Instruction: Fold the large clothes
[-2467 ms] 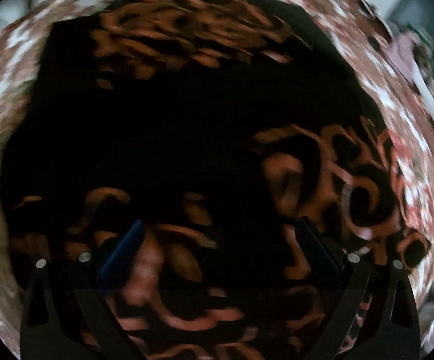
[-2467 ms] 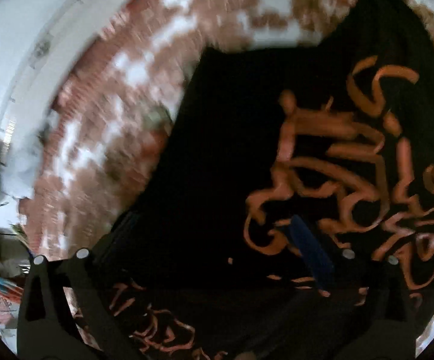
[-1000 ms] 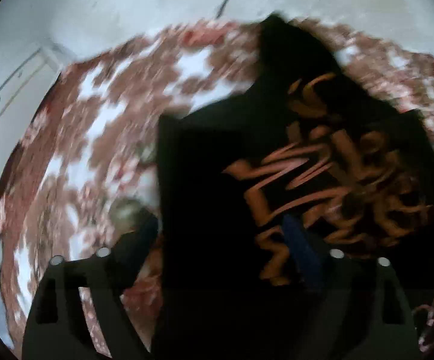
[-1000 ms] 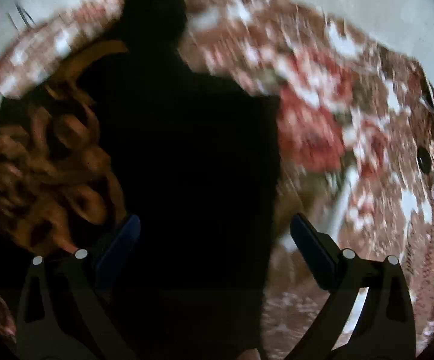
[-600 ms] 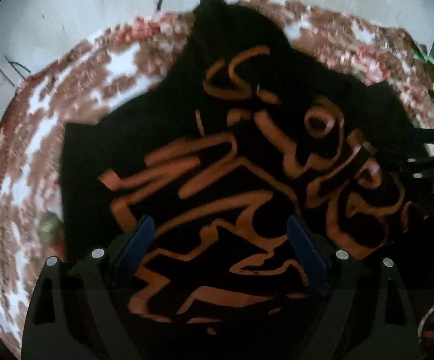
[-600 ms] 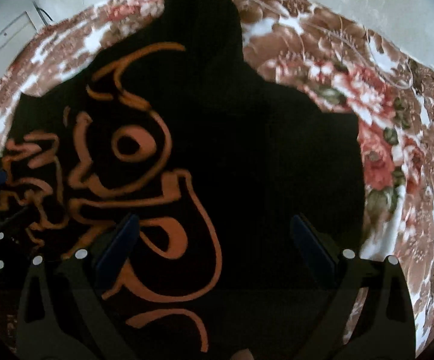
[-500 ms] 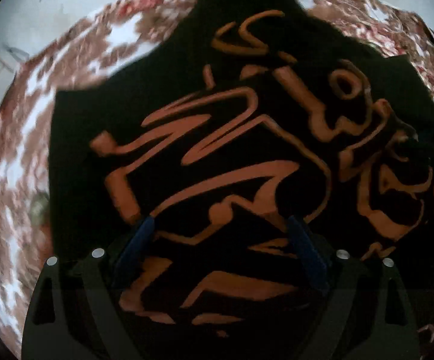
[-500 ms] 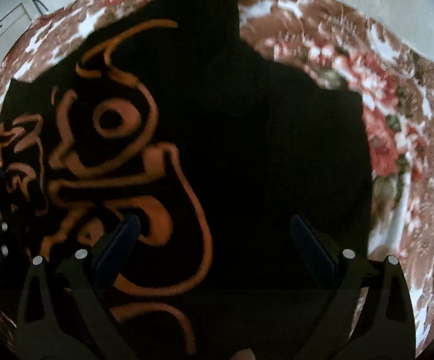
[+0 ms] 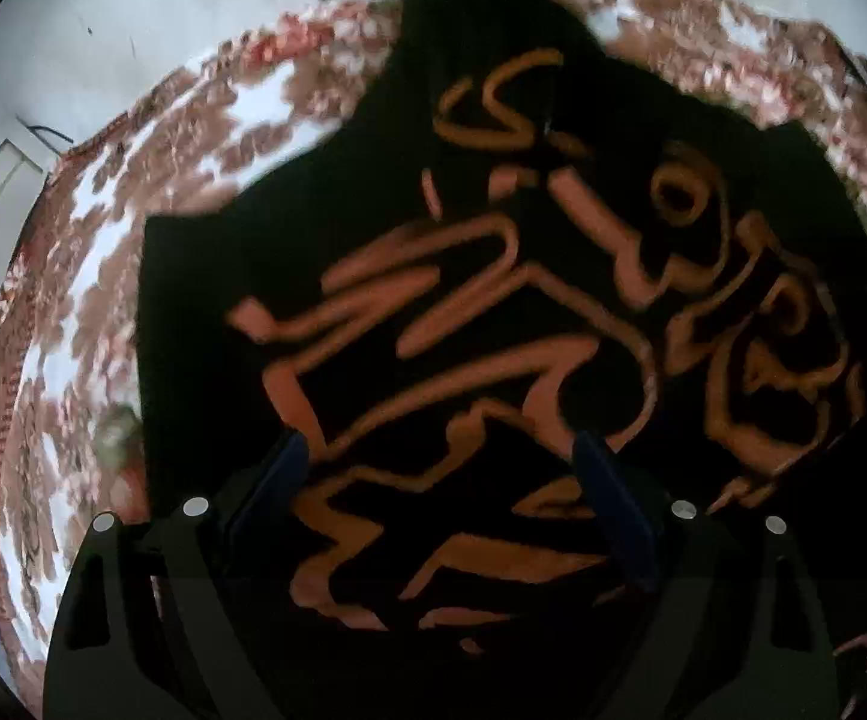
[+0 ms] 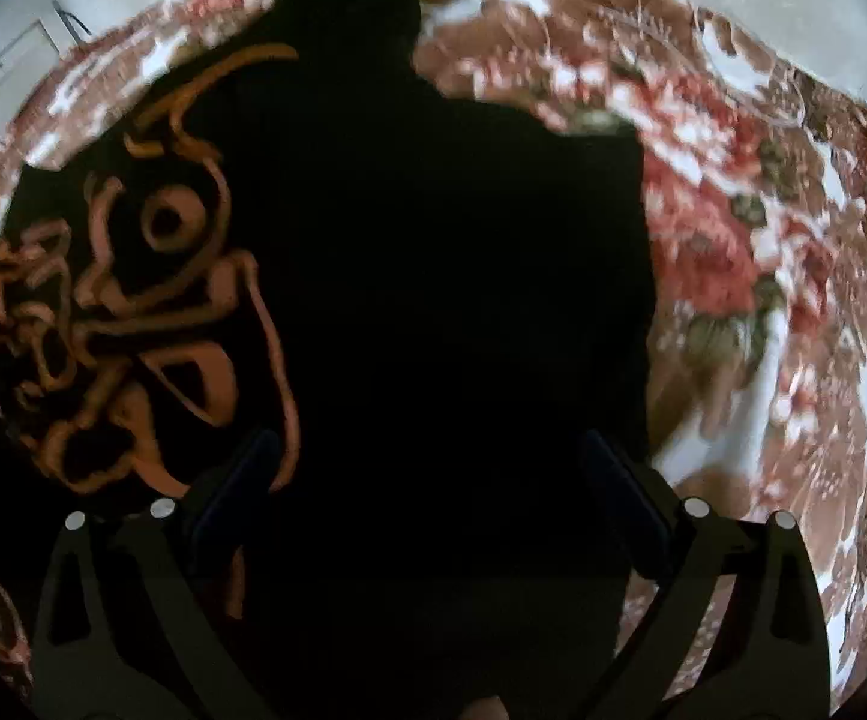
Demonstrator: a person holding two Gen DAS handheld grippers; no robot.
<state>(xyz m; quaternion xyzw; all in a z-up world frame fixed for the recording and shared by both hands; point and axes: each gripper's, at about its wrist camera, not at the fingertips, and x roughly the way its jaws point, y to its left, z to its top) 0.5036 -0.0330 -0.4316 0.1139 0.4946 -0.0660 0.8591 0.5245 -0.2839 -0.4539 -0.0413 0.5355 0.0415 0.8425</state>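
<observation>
A black garment with an orange line print (image 9: 373, 228) lies spread on a floral cloth; it also shows in the right wrist view (image 10: 463, 300), where its right part is plain black. My left gripper (image 9: 442, 486) is open and empty, hovering over the printed part. My right gripper (image 10: 433, 480) is open and empty, hovering over the plain black part, with the print to its left. The other gripper shows only as dark edges at the right of the left view and the left of the right view.
A red, brown and white floral cloth (image 10: 733, 252) covers the surface under the garment; it also shows in the left wrist view (image 9: 85, 300). Pale floor (image 9: 163, 18) lies beyond its far edge.
Both grippers swung from blurred side views of the garment to hover above it, jaws wide apart. In the last half second both views pulled back slightly, and more floor shows.
</observation>
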